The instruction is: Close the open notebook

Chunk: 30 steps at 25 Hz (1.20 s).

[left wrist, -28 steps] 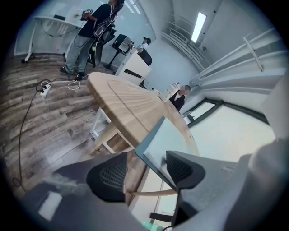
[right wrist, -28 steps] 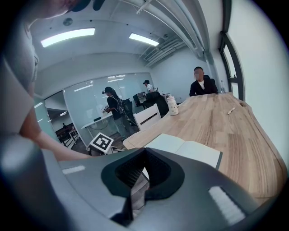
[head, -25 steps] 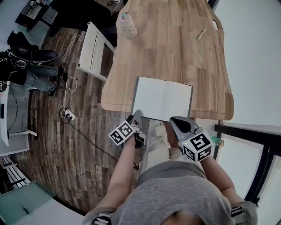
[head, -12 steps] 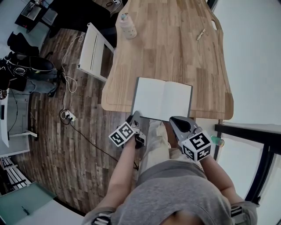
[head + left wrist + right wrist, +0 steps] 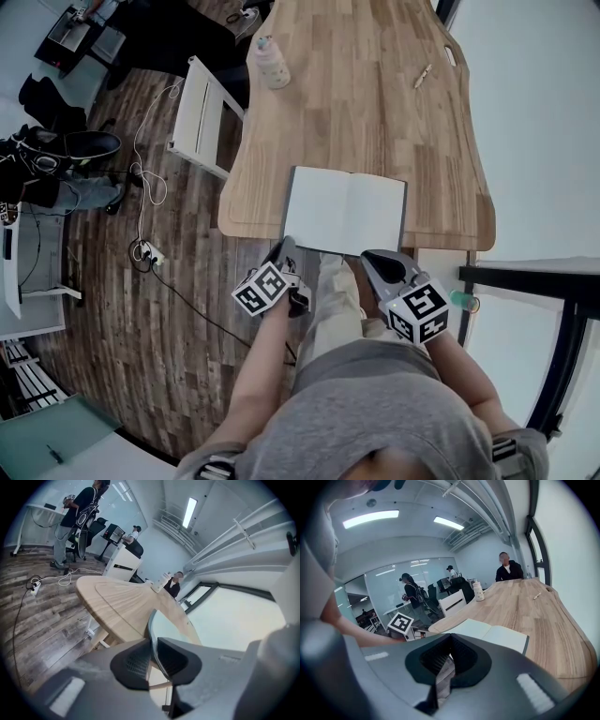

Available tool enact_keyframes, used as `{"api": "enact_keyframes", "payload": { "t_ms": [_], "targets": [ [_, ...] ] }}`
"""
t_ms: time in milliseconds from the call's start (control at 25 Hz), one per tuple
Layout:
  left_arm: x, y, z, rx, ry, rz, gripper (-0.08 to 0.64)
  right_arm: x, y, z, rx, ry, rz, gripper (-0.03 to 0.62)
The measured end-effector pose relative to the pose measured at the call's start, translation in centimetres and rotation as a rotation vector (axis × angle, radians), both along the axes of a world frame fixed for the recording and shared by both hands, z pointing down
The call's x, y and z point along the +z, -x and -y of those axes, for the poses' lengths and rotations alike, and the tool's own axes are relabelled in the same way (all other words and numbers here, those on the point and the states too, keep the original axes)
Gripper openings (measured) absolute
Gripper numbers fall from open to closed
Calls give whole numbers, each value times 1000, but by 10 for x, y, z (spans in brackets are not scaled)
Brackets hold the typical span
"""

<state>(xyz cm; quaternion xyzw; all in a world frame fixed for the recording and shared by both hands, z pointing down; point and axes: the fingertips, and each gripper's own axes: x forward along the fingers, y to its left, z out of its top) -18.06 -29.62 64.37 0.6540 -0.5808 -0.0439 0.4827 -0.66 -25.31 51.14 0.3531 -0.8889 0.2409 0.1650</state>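
- Left claw [image 5: 153,645] had just been closing; its pads pinched the near-left edge of the notebook [image 5: 345,211].
- Right claw [image 5: 449,639] was closed and empty, near the notebook's near-right corner.
- Notebook lay open at the near edge of the counter [image 5: 375,122].
- Bottle [image 5: 272,58] stood at the far left, well apart.

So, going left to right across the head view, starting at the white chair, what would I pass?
Chair → bottle → notebook → pen.
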Motion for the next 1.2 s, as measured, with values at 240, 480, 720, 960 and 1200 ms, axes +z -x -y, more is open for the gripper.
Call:
{"api": "enact_keyframes", "payload": {
  "t_ms": [240, 480, 720, 960, 1200],
  "targets": [
    [-16, -5, -2, 30, -47, 32, 45, -6, -2, -7, 13, -20, 3, 2],
    [-40, -17, -5, 78, -107, 89, 40, -16, -14, -10, 51, -57, 6, 2],
    [-64, -36, -8, 147, -172, 158, 38, -24, -32, -13, 93, -89, 5, 2],
    [-83, -57, -11, 235, -227, 256, 38, -28, -47, -21, 133, -103, 12, 2],
    [-96, -79, -15, 322, -275, 351, 38, -32, -61, -28, 163, -115, 12, 1]
  ]
}}
